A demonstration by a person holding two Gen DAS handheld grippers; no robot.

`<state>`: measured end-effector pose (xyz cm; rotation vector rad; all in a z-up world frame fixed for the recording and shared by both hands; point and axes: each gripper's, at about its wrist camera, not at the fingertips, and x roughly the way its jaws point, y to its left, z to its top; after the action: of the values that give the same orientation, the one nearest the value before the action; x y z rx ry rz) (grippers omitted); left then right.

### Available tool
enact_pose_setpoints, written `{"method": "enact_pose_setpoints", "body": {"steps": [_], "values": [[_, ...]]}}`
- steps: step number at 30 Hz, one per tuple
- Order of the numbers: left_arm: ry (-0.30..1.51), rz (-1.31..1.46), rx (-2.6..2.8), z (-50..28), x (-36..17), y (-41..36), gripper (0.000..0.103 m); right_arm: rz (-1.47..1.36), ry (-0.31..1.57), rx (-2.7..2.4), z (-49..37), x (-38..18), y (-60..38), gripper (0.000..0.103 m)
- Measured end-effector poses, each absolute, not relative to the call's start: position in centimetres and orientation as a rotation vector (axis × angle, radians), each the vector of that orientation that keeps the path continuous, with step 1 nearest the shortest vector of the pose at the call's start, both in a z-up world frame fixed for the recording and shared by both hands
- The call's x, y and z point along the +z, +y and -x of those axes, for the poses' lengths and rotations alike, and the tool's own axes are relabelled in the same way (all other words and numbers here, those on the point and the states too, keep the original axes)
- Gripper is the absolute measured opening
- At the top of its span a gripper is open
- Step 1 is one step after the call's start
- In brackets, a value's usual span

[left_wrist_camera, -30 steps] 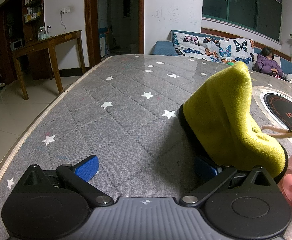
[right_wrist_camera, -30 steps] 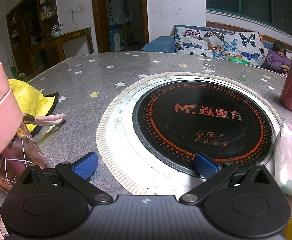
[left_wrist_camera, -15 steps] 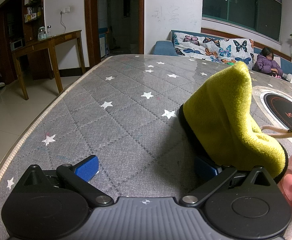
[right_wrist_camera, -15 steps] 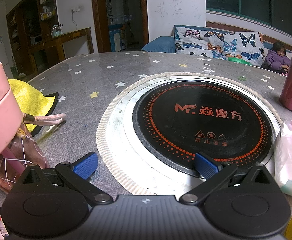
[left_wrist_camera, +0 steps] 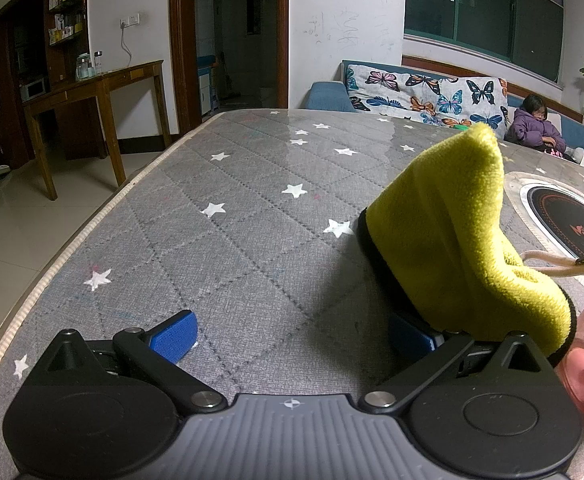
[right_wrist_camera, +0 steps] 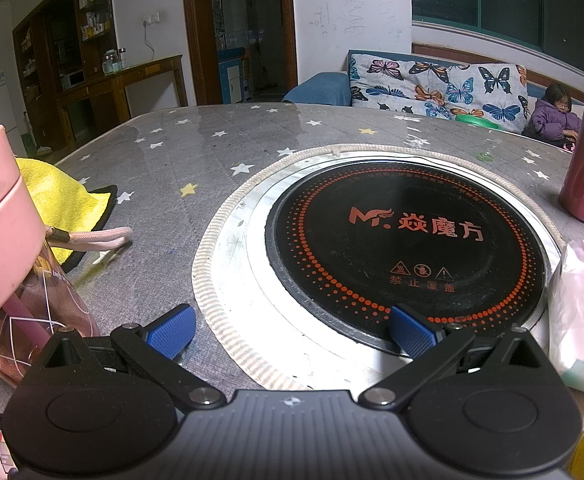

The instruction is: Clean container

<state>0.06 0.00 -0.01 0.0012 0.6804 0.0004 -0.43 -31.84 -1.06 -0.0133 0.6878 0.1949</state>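
Grey star-patterned quilting covers the counter (left_wrist_camera: 219, 248) in a living room with a butterfly-print sofa (left_wrist_camera: 424, 90) at the far wall. My left gripper (left_wrist_camera: 292, 332) sits low over the cloth-covered top, its fingers (left_wrist_camera: 173, 336) spread wide with nothing between them; a yellow cloth (left_wrist_camera: 464, 236) is heaped against the right finger. My right gripper (right_wrist_camera: 292, 330) is likewise wide apart and empty, hovering at the near rim of the round induction hob (right_wrist_camera: 408, 248) set into the counter. The container, a pink bottle (right_wrist_camera: 7, 256) with a cord loop, stands just left of my right gripper, next to the cloth.
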Motion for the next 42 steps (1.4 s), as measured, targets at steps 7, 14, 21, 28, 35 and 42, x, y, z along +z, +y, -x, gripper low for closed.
{"method": "enact_pose_setpoints", "body": {"steps": [7,14,21,28,35,42], "values": [[0.680,-0.001,0.000,-0.06,-0.01,0.00,0.103,0.013,0.688,0.195,0.43,-1.06,-31.84,0.103],[0.680,-0.001,0.000,-0.05,-0.01,0.00,0.103,0.013,0.688,0.195,0.42,-1.08,-31.84,0.103],[0.680,-0.001,0.000,-0.03,0.00,0.01,0.103,0.013,0.688,0.195,0.38,-1.14,-31.85,0.103],[0.680,-0.002,0.001,-0.02,0.00,0.01,0.103,0.013,0.688,0.195,0.34,-1.15,-31.85,0.103],[0.680,-0.001,0.000,-0.01,0.00,0.01,0.103,0.016,0.688,0.194,0.40,-1.24,-32.10,0.103],[0.680,-0.001,0.000,0.00,0.01,0.01,0.103,0.017,0.688,0.193,0.23,-1.19,-31.78,0.103]]}}
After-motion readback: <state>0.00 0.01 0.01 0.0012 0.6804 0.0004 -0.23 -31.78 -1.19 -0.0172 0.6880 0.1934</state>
